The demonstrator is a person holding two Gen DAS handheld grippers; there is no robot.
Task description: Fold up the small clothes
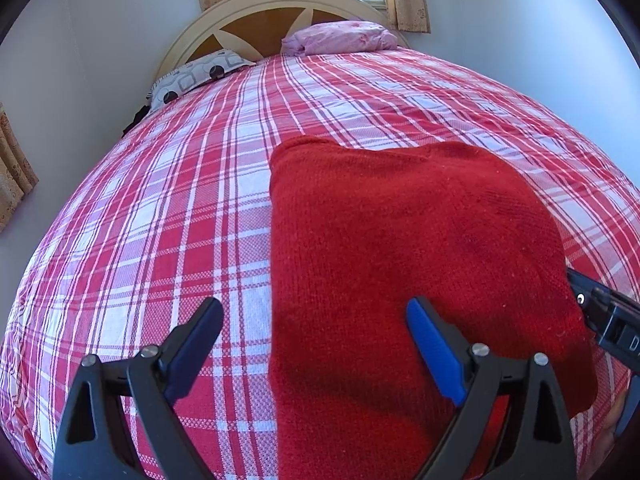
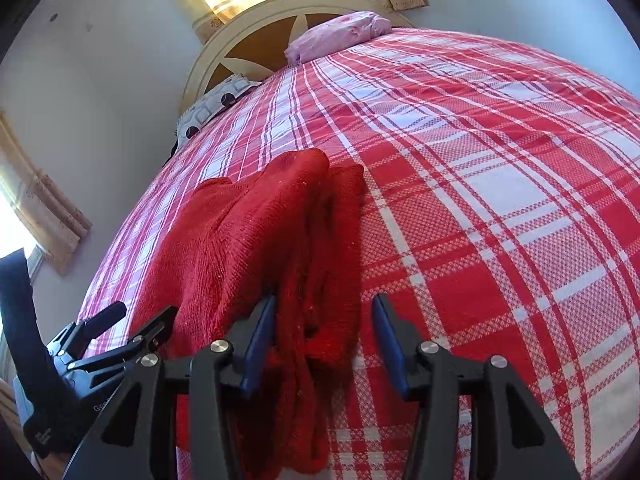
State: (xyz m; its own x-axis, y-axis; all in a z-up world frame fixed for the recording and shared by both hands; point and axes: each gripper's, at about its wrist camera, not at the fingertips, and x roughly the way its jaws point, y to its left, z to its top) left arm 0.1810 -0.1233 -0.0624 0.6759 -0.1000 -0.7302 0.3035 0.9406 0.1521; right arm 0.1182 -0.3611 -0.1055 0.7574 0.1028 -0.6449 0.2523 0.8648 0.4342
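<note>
A red knitted garment (image 1: 400, 240) lies folded into a thick pad on the checked bedspread (image 1: 160, 220). My left gripper (image 1: 314, 308) hovers open and wide over the garment's near left edge, one finger above the knit and the other above the bedspread. In the right wrist view the garment's (image 2: 240, 240) bunched right edge runs between the fingers of my right gripper (image 2: 324, 302). Its left pad touches the knit and its right pad stands apart, so it is open. The left gripper (image 2: 136, 316) shows at the lower left there.
The red and white bedspread (image 2: 480, 200) stretches away to the right and far side. A pink pillow (image 1: 340, 38) and a patterned pillow (image 1: 196, 76) lie against the curved headboard (image 1: 256, 28). Walls and curtained windows close in on the left and behind. A dark sleeve (image 2: 16, 300) is at the left edge.
</note>
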